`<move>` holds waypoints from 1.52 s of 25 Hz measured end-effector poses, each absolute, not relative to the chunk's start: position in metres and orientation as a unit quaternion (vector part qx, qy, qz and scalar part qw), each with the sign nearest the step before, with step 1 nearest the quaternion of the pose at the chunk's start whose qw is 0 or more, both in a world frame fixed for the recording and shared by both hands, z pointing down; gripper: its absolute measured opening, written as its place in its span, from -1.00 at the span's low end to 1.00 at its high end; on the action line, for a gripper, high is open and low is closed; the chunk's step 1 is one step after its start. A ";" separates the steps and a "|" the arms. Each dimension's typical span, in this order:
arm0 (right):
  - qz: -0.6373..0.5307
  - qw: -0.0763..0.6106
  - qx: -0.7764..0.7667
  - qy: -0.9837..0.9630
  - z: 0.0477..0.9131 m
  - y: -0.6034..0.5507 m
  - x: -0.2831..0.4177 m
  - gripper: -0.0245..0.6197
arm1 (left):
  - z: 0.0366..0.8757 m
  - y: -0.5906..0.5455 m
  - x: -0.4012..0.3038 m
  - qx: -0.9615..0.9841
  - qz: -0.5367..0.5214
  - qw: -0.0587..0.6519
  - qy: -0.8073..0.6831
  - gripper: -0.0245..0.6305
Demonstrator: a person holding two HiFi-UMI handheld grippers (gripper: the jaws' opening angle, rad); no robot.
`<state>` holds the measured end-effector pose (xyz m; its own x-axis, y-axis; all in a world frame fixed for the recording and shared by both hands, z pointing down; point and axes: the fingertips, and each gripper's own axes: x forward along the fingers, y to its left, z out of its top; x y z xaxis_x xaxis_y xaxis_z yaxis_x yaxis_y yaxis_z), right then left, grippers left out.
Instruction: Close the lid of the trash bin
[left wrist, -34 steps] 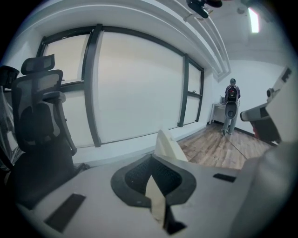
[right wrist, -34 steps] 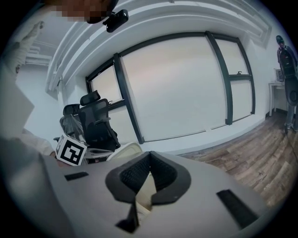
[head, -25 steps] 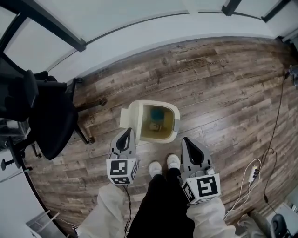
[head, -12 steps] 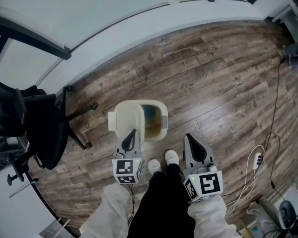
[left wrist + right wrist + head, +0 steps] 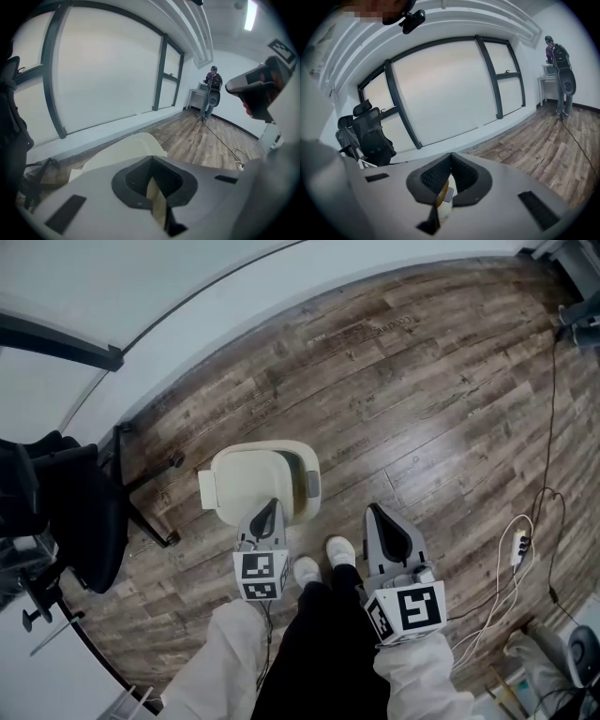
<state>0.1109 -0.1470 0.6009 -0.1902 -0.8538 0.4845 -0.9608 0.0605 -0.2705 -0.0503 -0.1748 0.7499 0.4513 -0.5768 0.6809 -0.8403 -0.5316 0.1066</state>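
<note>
Cream plastic trash bin (image 5: 310, 486) with its lid (image 5: 246, 482) nearly down, a gap at right — my left gripper (image 5: 268, 509), jaws together, over its near edge; my right gripper (image 5: 376, 515), jaws likewise together, apart to the right.

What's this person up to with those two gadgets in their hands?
A person stands over a cream trash bin, a gripper in each hand. The left gripper, jaws together, reaches over the lid, which lies nearly flat with a sliver of opening showing at its right. The right gripper, jaws also together, hangs clear of the bin.
</note>
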 end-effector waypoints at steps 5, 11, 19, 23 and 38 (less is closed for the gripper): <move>0.278 0.101 0.633 -0.715 0.608 -0.147 0.123 -0.85 | 0.775 -0.174 -0.036 0.819 0.319 0.235 -0.416 -0.90; 0.283 0.104 0.635 -0.711 0.618 -0.144 0.132 -0.85 | 0.806 -0.172 -0.026 0.804 0.344 0.256 -0.412 -0.90; 0.287 0.112 0.633 -0.710 0.627 -0.139 0.139 -0.85 | 0.833 -0.174 -0.022 0.792 0.368 0.266 -0.409 -0.90; 0.289 0.115 0.632 -0.710 0.631 -0.140 0.141 -0.85 | 0.844 -0.179 -0.023 0.793 0.380 0.252 -0.404 -0.90; 0.286 0.123 0.627 -0.714 0.636 -0.141 0.133 -0.85 | 0.853 -0.178 -0.023 0.799 0.379 0.259 -0.388 -0.90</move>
